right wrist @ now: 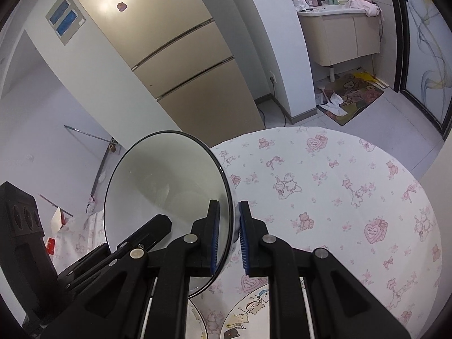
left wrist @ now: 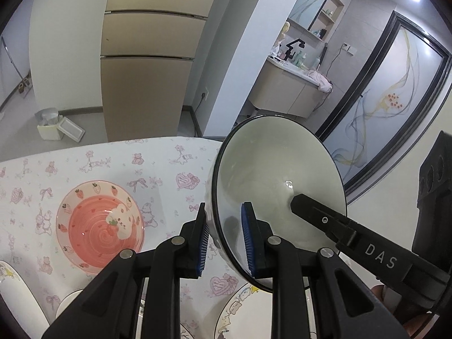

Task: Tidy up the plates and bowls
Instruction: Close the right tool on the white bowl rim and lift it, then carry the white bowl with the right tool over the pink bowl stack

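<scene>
A white bowl with a black rim is held tilted on its side above the table. My left gripper is shut on its left rim, one pad inside, one outside. My right gripper is shut on the opposite rim of the same bowl. The right gripper's finger shows inside the bowl in the left view. A pink strawberry plate lies on the table to the left. A white cartoon plate lies below the bowl, also in the right wrist view.
The round table has a white cloth with pink bears and hearts. Another white dish sits at the left edge, and a small white bowl beside it. A beige fridge stands beyond the table.
</scene>
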Motion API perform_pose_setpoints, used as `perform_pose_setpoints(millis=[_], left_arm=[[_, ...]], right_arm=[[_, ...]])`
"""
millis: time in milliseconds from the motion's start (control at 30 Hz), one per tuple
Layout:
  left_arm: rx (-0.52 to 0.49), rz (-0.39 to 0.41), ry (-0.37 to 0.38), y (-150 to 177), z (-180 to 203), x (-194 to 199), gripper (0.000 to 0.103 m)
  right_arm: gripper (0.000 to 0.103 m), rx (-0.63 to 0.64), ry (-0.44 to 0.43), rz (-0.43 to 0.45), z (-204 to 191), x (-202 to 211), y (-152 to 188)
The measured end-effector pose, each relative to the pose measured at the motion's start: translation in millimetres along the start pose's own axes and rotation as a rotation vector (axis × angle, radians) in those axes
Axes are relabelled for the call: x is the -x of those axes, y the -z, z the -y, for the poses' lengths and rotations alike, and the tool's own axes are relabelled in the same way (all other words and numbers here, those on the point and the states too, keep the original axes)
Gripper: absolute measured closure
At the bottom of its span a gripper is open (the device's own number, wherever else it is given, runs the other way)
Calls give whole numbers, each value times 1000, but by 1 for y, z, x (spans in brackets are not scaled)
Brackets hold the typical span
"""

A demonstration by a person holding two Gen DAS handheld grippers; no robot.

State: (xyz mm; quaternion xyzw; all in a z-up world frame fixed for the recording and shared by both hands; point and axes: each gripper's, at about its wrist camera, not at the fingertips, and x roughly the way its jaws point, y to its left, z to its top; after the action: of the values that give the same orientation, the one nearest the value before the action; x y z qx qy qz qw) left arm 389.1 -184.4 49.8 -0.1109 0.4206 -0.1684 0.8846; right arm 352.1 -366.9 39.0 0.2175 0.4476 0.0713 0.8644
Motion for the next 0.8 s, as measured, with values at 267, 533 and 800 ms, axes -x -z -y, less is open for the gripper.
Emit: perform_pose_setpoints(millis=[267,533,800], left_arm=[[4,3,5,-1,3,3,79],[-39,17,5,-16,-4,39,80],[55,113,-42,-18,-53,93,80]], right_arm=[[90,6,-3,19,-6,7,0],[88,43,-1,118,-37,35,3],[88,148,-29,135,-108,43,3]])
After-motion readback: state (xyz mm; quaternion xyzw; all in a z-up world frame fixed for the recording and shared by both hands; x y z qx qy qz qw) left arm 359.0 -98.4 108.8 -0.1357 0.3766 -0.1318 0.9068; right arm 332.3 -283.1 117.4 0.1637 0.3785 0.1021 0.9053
